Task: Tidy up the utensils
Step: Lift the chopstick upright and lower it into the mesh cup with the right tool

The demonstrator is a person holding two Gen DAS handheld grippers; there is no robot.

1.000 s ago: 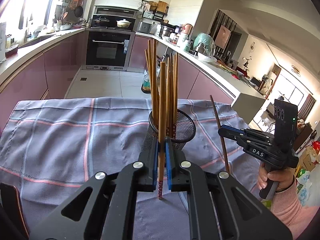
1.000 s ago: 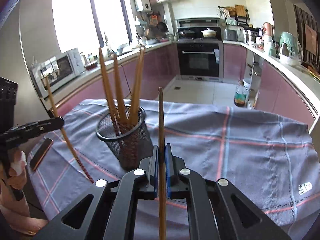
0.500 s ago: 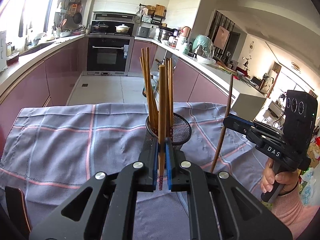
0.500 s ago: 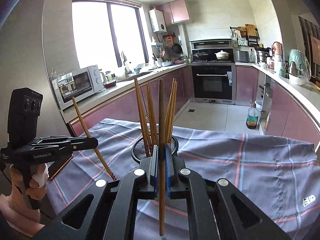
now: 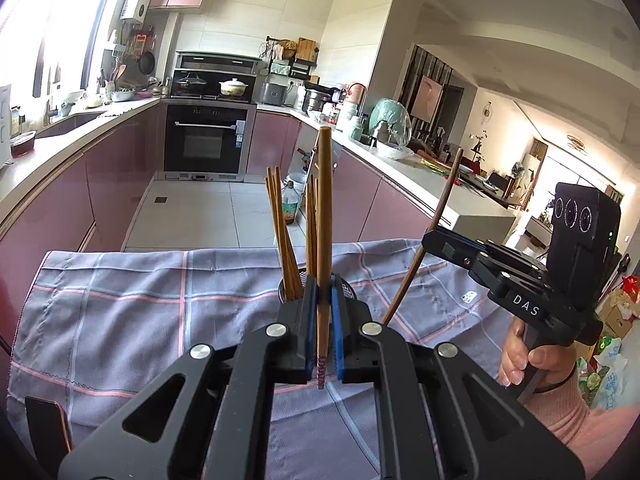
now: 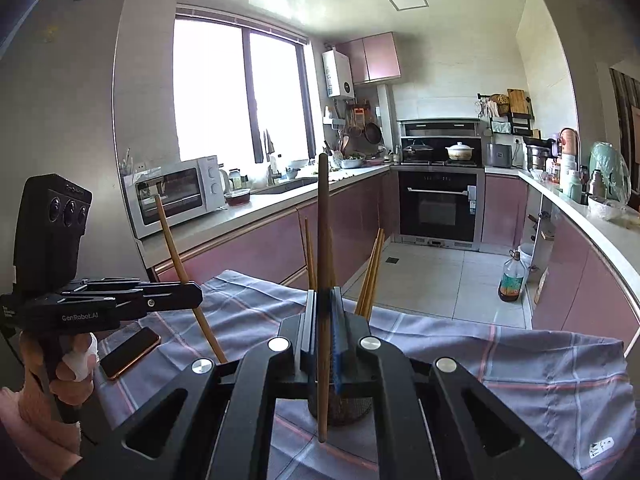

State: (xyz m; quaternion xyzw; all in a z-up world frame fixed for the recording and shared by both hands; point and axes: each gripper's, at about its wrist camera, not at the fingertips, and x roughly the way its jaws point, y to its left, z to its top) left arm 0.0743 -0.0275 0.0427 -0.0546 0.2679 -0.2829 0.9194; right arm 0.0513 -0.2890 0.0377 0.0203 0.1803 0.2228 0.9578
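Since a second ago both grippers have risen above the checked cloth [image 5: 120, 312], so the mesh holder [image 6: 344, 412] now sits low behind their fingers. The left gripper [image 5: 323, 320] is clamped on an upright light chopstick [image 5: 323, 216], patterned tip down. The right gripper [image 6: 325, 332] pinches a darker chopstick [image 6: 323, 240] directly over the holder and its standing chopsticks [image 5: 280, 232].

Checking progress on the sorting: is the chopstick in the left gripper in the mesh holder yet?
Out: the chopstick is clamped in the left gripper, nearer than the holder.
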